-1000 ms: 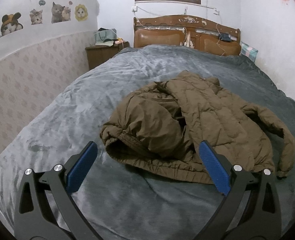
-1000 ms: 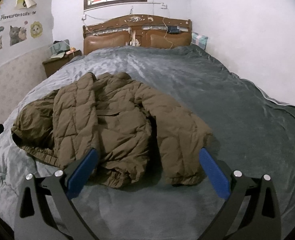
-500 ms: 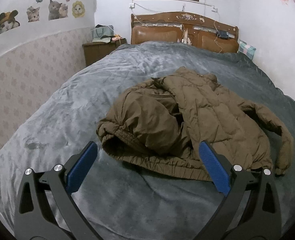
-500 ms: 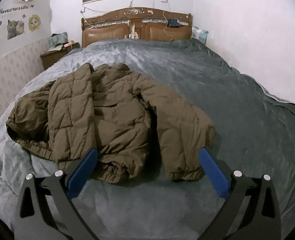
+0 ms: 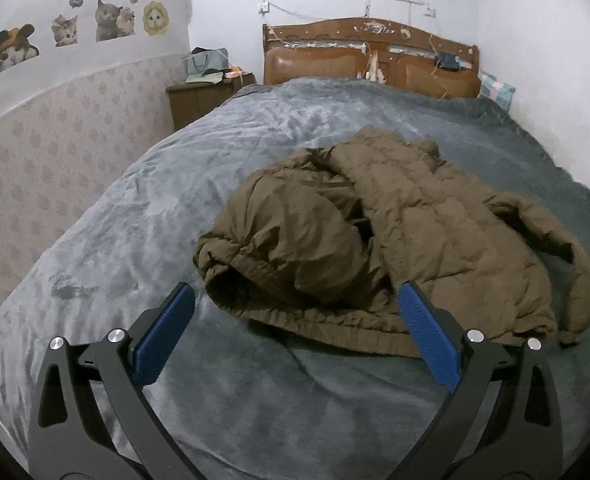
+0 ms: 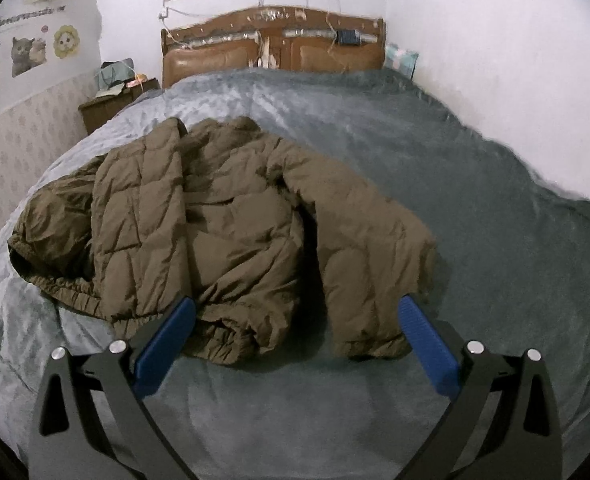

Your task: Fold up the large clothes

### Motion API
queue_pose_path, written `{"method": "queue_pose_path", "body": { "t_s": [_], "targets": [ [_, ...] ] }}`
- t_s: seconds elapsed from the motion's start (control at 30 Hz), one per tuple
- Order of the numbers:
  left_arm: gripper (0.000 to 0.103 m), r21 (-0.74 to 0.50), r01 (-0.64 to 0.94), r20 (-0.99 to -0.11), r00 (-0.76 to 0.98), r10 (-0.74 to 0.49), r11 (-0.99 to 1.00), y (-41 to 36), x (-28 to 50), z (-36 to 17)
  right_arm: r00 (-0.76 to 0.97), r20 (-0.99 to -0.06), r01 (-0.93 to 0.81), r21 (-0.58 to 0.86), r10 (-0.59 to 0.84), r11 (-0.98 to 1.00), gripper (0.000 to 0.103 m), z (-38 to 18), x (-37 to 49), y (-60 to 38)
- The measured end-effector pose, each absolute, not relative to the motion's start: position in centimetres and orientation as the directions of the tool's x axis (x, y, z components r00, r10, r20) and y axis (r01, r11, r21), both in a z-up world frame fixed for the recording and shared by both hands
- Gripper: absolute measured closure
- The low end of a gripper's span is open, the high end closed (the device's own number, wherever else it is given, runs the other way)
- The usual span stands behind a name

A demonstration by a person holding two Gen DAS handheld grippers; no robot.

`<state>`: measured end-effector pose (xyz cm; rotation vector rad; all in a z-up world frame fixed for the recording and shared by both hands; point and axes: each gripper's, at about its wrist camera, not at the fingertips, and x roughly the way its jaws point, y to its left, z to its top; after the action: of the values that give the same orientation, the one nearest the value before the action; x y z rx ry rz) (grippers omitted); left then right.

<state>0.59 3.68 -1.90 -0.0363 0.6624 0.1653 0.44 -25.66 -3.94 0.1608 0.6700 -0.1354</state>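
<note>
An olive-brown quilted puffer jacket (image 5: 375,236) lies crumpled on the grey bed cover (image 5: 135,216), its elastic hem toward me. In the right wrist view the same jacket (image 6: 223,224) has one sleeve (image 6: 367,264) lying down toward the front. My left gripper (image 5: 295,300) is open, hovering just short of the hem with nothing between its blue pads. My right gripper (image 6: 297,312) is open too, its fingers straddling the hem corner and the sleeve cuff from above, holding nothing.
A wooden headboard (image 5: 371,60) stands at the far end, with a checked pillow (image 5: 495,88) at its right. A wooden nightstand (image 5: 203,96) with bags sits by the left wall. White walls run close along both sides of the bed. Grey cover (image 6: 495,216) stretches right of the jacket.
Both grippers have crept forward toward the jacket, so its hem and cuff now lie closer to the fingertips. Both stay open. The jacket has not moved.
</note>
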Motion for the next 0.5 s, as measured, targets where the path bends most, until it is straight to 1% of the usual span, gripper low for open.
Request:
{"method": "queue_pose_path", "body": {
  "t_s": [0.13, 0.23, 0.33, 0.4, 0.5],
  "targets": [
    [0.003, 0.042, -0.197, -0.649, 0.741, 0.176, 0.980, 4.5, 2.0, -4.1, 0.738, -0.674, 0.158, 0.217, 0.031, 0.963, 0.002, -6.3, 2.4, -26.2],
    [0.003, 0.064, -0.236, -0.685, 0.696, 0.215, 0.970, 5.7, 3.3, -5.8, 0.707, -0.705, 0.164, 0.227, 0.047, 0.960, 0.002, -8.0, 4.2, -26.0],
    [0.003, 0.061, -0.269, -0.704, 0.671, 0.233, 0.961, 6.7, 4.3, -6.7, 0.676, -0.736, 0.162, 0.210, 0.047, 0.964, 0.002, -9.8, 5.9, -25.5],
    [0.003, 0.062, -0.283, -0.706, 0.665, 0.242, 0.957, 7.1, 4.6, -6.9, 0.649, -0.757, 0.145, 0.227, 0.081, 0.963, 0.002, -11.2, 6.9, -25.1],
    [0.003, 0.044, -0.290, -0.703, 0.671, 0.236, 0.956, 7.4, 4.6, -6.7, 0.630, -0.772, 0.136, 0.219, 0.086, 0.966, 0.003, -12.5, 8.1, -24.3]
  ]
}}
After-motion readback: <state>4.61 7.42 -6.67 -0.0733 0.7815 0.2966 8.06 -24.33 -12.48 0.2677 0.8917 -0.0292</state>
